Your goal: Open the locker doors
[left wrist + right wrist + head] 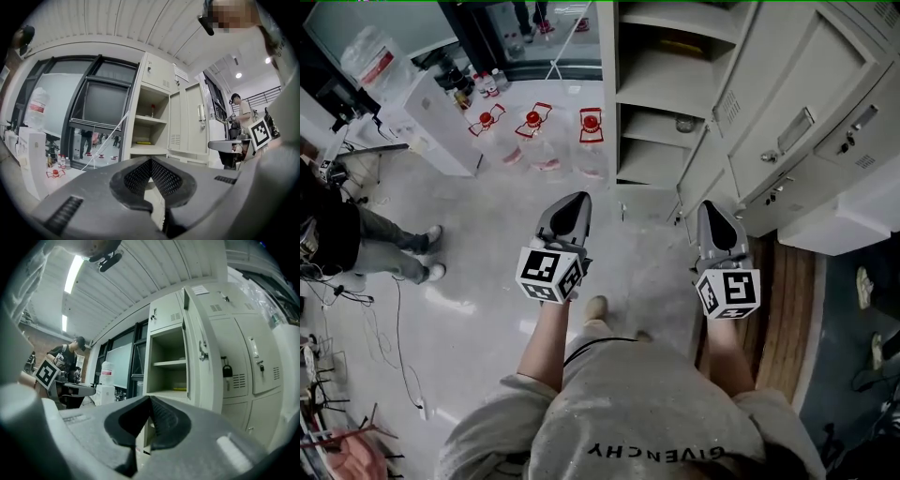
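The grey lockers stand ahead and to my right. One column is open, with bare shelves showing, and its door is swung out edge-on. The doors to the right of it are closed, and one carries a padlock. My left gripper hangs over the floor in front of the open column, shut on nothing. My right gripper is just short of the lower doors, its jaws also shut and empty. In the left gripper view the open shelves lie straight ahead beyond the jaw tips.
Water bottles with red caps stand on the floor by a glass wall. A white cabinet is at the back left. A person's legs and loose cables are on the left. A wooden strip runs along the locker base.
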{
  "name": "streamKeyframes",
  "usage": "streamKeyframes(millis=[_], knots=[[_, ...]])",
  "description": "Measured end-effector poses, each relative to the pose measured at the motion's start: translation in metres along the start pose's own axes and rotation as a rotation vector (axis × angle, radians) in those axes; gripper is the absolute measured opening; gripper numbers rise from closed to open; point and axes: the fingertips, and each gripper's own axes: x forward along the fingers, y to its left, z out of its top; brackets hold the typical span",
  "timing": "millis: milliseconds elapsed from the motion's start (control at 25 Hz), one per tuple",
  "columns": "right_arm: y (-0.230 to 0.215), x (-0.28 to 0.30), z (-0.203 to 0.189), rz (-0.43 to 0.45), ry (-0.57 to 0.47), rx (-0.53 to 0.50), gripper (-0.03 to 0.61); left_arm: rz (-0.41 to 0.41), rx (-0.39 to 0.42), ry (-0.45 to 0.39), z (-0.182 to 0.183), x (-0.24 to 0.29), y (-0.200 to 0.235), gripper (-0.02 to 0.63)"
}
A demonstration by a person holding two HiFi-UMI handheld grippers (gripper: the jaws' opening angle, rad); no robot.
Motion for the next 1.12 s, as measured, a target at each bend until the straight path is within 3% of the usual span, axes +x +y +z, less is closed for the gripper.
streamKeyframes(millis=[560,1120], knots=[[-0.004,-0.004,-0.009,0.007,0.010,0.022,0.003,0.075,0.021,-0.031,0.009,-0.019,0.010,-0.002],[-0.011,-0.002,-0.018,0.008,0.028,0.031,0.003,0.095,0.033,-0.037,0.011,-0.016,0.013,-0.002]])
